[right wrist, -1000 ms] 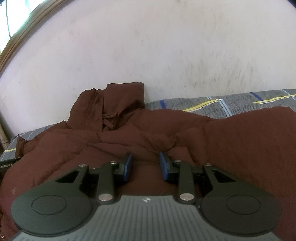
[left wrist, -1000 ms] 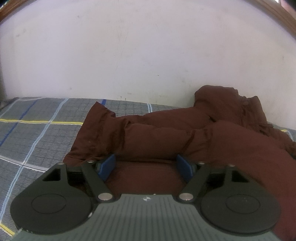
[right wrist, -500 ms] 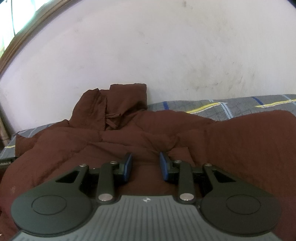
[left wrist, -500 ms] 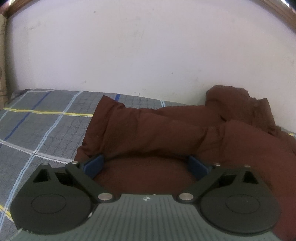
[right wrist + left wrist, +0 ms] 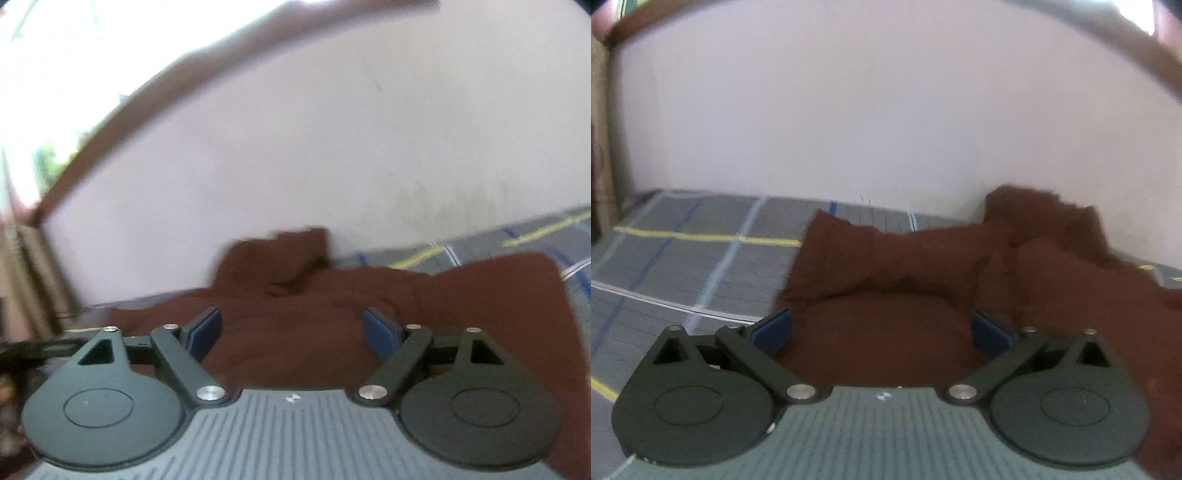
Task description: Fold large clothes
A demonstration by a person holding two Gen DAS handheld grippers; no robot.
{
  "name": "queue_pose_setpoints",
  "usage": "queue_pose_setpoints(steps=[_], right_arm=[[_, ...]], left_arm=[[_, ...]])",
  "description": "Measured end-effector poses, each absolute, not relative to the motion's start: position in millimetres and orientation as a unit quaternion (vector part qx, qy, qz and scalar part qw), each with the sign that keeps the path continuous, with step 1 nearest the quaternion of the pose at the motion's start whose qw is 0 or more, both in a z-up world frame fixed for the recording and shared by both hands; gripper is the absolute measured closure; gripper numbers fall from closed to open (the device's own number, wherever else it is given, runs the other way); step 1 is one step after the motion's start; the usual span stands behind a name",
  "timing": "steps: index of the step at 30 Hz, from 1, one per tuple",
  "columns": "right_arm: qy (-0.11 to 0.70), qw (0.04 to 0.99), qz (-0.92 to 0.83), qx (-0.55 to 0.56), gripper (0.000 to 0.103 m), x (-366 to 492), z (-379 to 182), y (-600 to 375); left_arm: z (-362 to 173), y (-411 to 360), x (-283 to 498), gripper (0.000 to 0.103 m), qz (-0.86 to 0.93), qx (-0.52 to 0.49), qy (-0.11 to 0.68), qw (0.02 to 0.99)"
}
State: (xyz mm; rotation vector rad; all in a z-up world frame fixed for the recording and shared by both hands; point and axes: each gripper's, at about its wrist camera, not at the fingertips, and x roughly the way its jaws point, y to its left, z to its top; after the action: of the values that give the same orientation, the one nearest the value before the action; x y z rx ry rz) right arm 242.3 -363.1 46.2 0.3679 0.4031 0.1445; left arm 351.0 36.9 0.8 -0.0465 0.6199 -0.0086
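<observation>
The brown garment (image 5: 897, 258) lies crumpled, its long axis running from frame left to right. Left gripper (image 5: 882, 332) and right gripper (image 5: 293, 330) both stand wide apart, empty.

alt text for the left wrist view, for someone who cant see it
The open left tongs hang over a rumpled dark brown garment lying on a grey plaid bedsheet, with a pale wall behind. The picture is slightly blurred.

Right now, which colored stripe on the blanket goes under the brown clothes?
The yellow stripe. It runs straight across the blanket and disappears under the brown clothes; the blue one stops behind them.
</observation>
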Motion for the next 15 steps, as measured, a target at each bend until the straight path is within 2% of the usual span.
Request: queue_pose_setpoints(steps=[4,8,15], right_arm=[[0.186,0.96,0.086,0.192,0.013,147,68,-366],[0.202,0.959,0.018,0.198,0.012,63,64,-377],[0.245,0.955,-0.045,0.164,0.012,-10,46,-359]], left_arm=[[16,63,306,0.0,-0.032,-0.013,0.308,0.951],[18,99,244,0.0,-0.048,0.0,0.316,0.948],[-6,148,160,0.001,-0.057,-0.039,0.379,0.923]])
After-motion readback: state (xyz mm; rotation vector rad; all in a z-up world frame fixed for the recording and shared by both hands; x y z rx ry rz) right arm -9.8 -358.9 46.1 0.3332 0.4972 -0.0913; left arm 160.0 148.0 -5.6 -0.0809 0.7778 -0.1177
